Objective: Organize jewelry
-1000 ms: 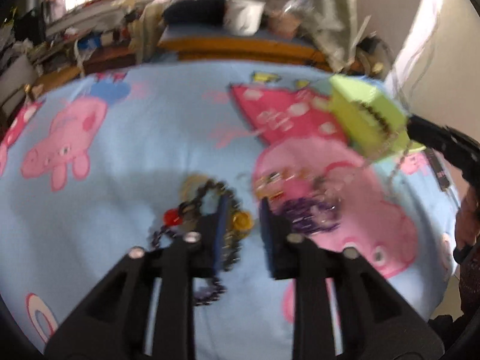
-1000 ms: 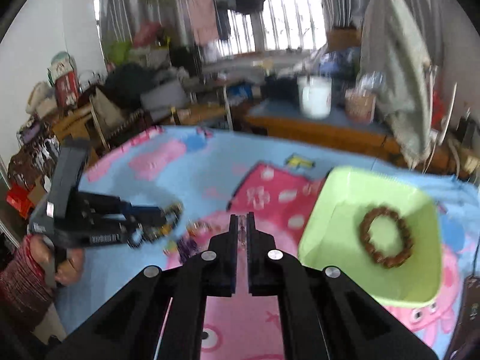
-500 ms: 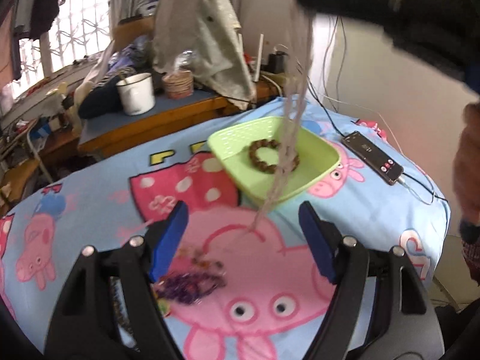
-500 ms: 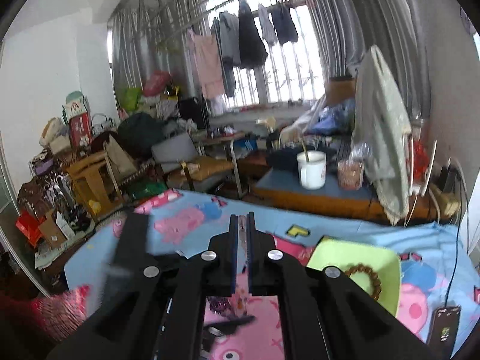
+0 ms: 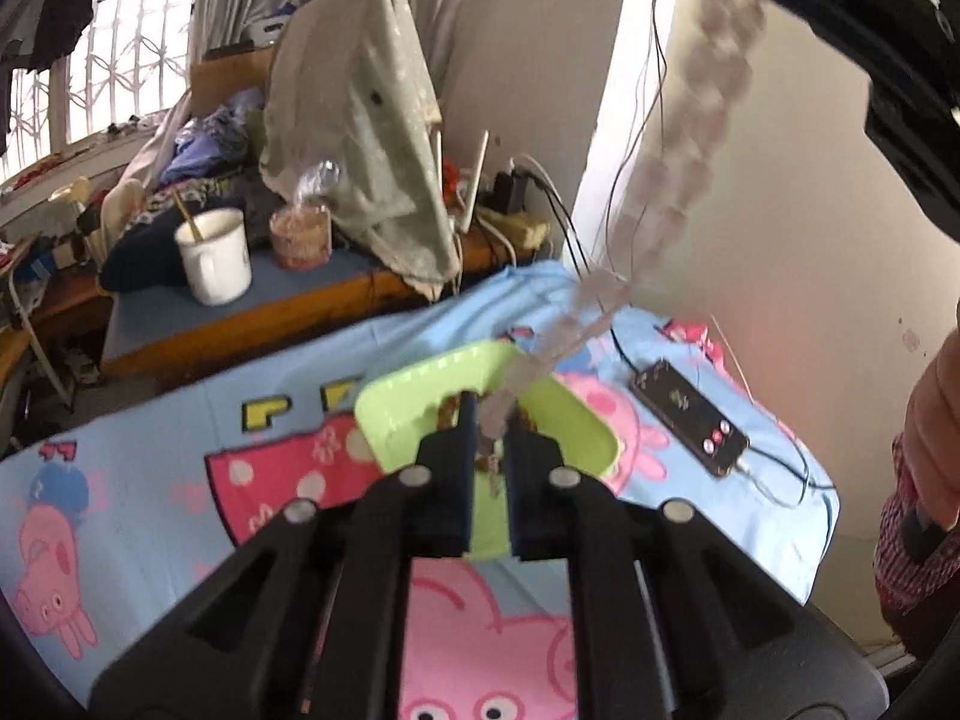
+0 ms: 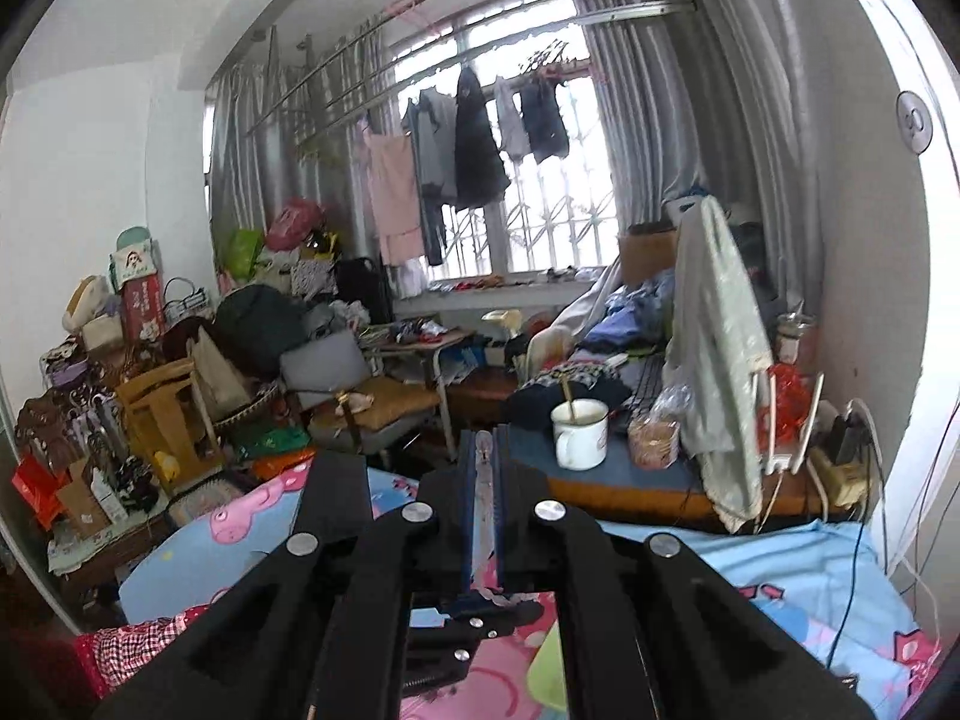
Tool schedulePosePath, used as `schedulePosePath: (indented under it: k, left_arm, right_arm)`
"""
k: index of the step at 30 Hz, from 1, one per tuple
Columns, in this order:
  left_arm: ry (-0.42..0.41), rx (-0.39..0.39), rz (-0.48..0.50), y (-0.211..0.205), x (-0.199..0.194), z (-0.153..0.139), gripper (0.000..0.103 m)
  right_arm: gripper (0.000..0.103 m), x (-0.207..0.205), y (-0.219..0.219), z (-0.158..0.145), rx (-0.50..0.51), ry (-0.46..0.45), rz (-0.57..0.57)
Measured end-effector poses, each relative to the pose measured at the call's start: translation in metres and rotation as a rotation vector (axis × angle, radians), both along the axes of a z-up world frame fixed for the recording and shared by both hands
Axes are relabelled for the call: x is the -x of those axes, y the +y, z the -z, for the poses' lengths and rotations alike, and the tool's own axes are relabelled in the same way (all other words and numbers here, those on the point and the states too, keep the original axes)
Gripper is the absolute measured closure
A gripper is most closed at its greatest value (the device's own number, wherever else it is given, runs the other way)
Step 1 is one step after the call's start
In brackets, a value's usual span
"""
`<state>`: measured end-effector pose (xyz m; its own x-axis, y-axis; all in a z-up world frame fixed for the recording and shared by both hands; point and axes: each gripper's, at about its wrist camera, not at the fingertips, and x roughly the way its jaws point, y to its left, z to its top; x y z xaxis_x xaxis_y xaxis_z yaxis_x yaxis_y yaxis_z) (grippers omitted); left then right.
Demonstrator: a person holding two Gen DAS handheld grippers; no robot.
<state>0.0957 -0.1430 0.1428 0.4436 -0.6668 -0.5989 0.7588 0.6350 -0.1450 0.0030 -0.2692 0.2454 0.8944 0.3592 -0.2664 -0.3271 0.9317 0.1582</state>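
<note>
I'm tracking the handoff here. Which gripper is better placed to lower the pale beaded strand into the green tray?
Left. The left gripper pinches the pale beaded strand at its low end, above the green tray. The right gripper holds the top end high.

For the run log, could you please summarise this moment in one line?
right tool: shut on pale necklace | left tool: closing round its lower end | green tray: below, brown bracelet inside

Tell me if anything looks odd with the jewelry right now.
Yes. A pale beaded necklace is strung taut through the air from the right hand-held gripper down into the left hand-held gripper, above the green tray, instead of lying in it. It is motion-blurred.
</note>
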Motion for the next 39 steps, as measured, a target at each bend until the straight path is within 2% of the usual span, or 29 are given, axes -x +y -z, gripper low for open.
schedulePosePath:
  k: [4, 8, 11, 22, 23, 25, 26, 30, 32, 33, 34, 35, 39]
  left_arm:
    - [0.002, -0.016, 0.002, -0.015, -0.012, -0.007, 0.095]
    - [0.020, -0.048, 0.008, -0.032, -0.023, 0.004, 0.095]
    - [0.054, -0.072, 0.017, -0.043, -0.031, 0.021, 0.095]
    - [0.202, -0.191, 0.028, -0.073, -0.052, 0.103, 0.093]
    - [0.208, -0.201, 0.026, -0.073, -0.053, 0.108, 0.088]
    - [0.227, -0.227, 0.005, -0.069, -0.055, 0.117, 0.062]
    - [0.232, -0.226, -0.001, -0.066, -0.055, 0.119, 0.043]
    - [0.195, -0.188, 0.012, -0.049, -0.046, 0.109, 0.037]
    - [0.180, -0.155, -0.001, -0.036, -0.045, 0.097, 0.037]
    - [0.177, -0.135, -0.010, -0.029, -0.044, 0.091, 0.037]
    - [0.177, -0.098, -0.025, -0.017, -0.044, 0.081, 0.037]
    - [0.175, -0.070, -0.036, -0.008, -0.044, 0.074, 0.037]
    - [0.154, 0.019, -0.111, 0.036, -0.042, 0.046, 0.037]
  right_arm:
    - [0.103, -0.008, -0.013, 0.001, -0.010, 0.001, 0.021]
    - [0.103, -0.018, -0.030, 0.016, -0.025, 0.028, 0.041]
    - [0.103, -0.024, -0.039, 0.035, -0.038, 0.061, 0.055]
    - [0.103, -0.054, -0.069, 0.136, -0.124, 0.273, 0.073]
    - [0.103, -0.055, -0.067, 0.141, -0.127, 0.285, 0.072]
    - [0.103, -0.059, -0.067, 0.158, -0.150, 0.315, 0.060]
    - [0.103, -0.061, -0.067, 0.165, -0.178, 0.327, 0.050]
    - [0.103, -0.066, -0.070, 0.187, -0.253, 0.399, 0.030]
    - [0.103, -0.064, -0.071, 0.188, -0.261, 0.400, 0.036]
    - [0.101, -0.061, -0.071, 0.186, -0.260, 0.393, 0.040]
    - [0.086, -0.058, -0.071, 0.182, -0.261, 0.380, 0.046]
    - [0.080, -0.054, -0.071, 0.177, -0.263, 0.363, 0.051]
    - [0.080, -0.038, -0.067, 0.155, -0.253, 0.302, 0.039]
